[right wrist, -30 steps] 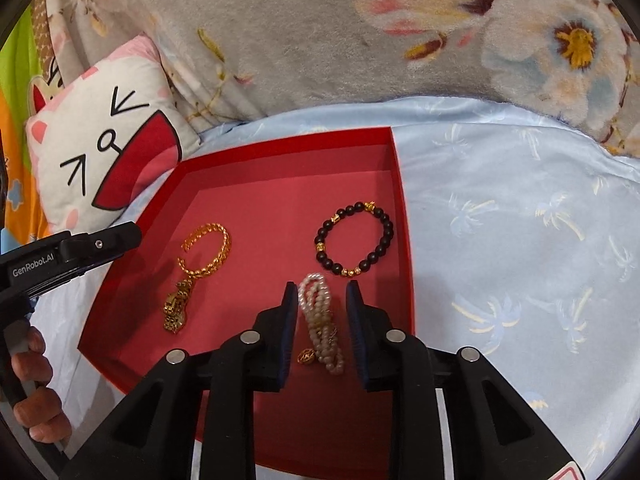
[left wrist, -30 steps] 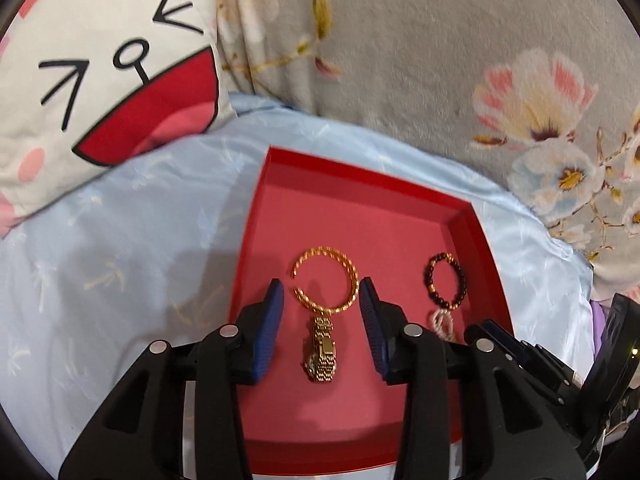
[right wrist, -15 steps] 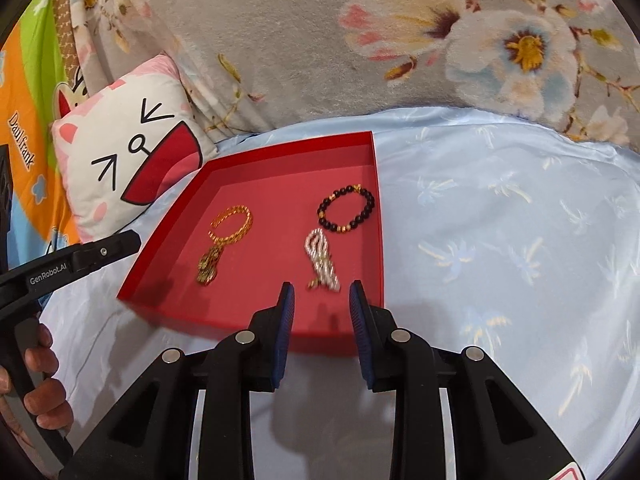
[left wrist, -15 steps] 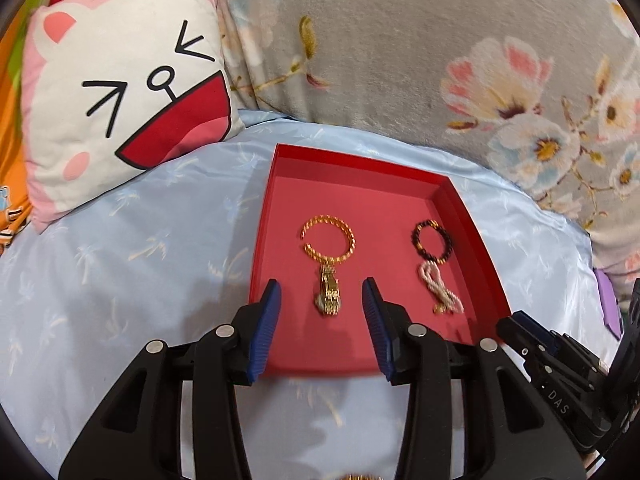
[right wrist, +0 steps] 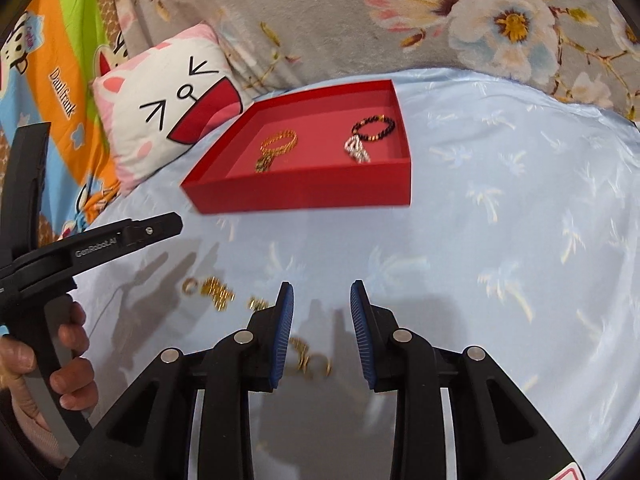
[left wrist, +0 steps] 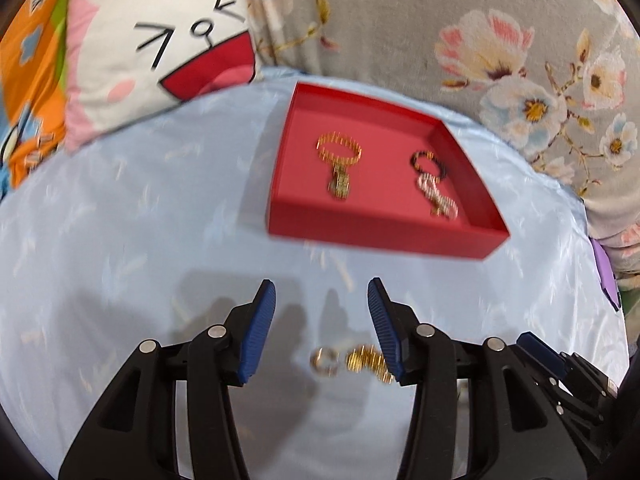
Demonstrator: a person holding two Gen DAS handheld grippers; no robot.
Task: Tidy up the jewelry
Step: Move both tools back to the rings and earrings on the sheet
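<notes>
A red tray [left wrist: 384,236] [right wrist: 304,192] lies on the light blue bedspread. It holds a gold bangle [left wrist: 339,151] [right wrist: 280,142], a gold chain piece [left wrist: 339,188], a dark bead bracelet [left wrist: 430,161] [right wrist: 374,128] and a pearl bracelet [left wrist: 438,198] [right wrist: 357,149]. My left gripper [left wrist: 322,294] is open and empty, held back from the tray above a gold ring [left wrist: 324,360] and gold chain [left wrist: 368,362] on the bedspread. My right gripper [right wrist: 322,294] is open and empty, with gold pieces [right wrist: 310,362] lying between its fingers. More gold jewelry [right wrist: 212,290] lies to its left.
A cat-face pillow [left wrist: 160,52] [right wrist: 164,100] leans at the back left of the tray. A grey floral blanket [left wrist: 440,20] rises behind. The left gripper's body and the hand holding it [right wrist: 60,320] show at the left of the right wrist view.
Both grippers have pulled back from over the tray toward me. The tray now sits farther off and loose gold jewelry on the bedspread has come into view near the fingers.
</notes>
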